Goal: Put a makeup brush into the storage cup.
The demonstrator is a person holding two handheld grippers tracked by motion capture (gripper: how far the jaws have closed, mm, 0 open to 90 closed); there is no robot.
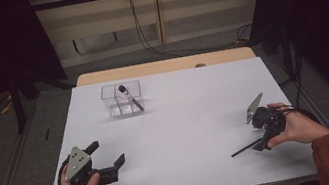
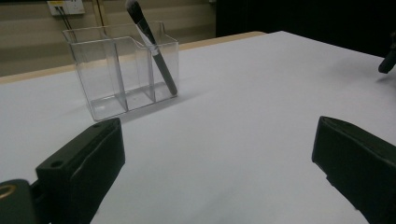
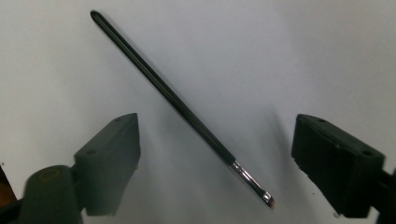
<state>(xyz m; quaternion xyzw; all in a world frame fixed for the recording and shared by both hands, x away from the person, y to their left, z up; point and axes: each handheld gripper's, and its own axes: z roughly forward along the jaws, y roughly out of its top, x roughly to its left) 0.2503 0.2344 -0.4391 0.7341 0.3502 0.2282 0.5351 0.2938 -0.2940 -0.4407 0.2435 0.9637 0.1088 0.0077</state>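
Observation:
A thin black brush [image 3: 177,100] with a metal ferrule lies flat on the white table [image 1: 182,120], at the right in the high view [image 1: 246,149]. My right gripper [image 3: 217,133] points down over it with its jaws open on either side of the brush's lower half, and the pads do not touch it. At the table's back stands a clear divided organizer [image 1: 114,102] with a black makeup brush [image 1: 131,99] leaning in its right compartment. My left gripper [image 1: 109,151] rests at the front left, open, with nothing between its jaws [image 2: 215,154], aimed toward the organizer [image 2: 116,70].
Bare white surface stretches between the two grippers and in front of the organizer. A wooden edge [image 1: 163,66] runs behind the white top. Cables [image 1: 154,43] hang along the wall beyond, and dark floor lies on both sides.

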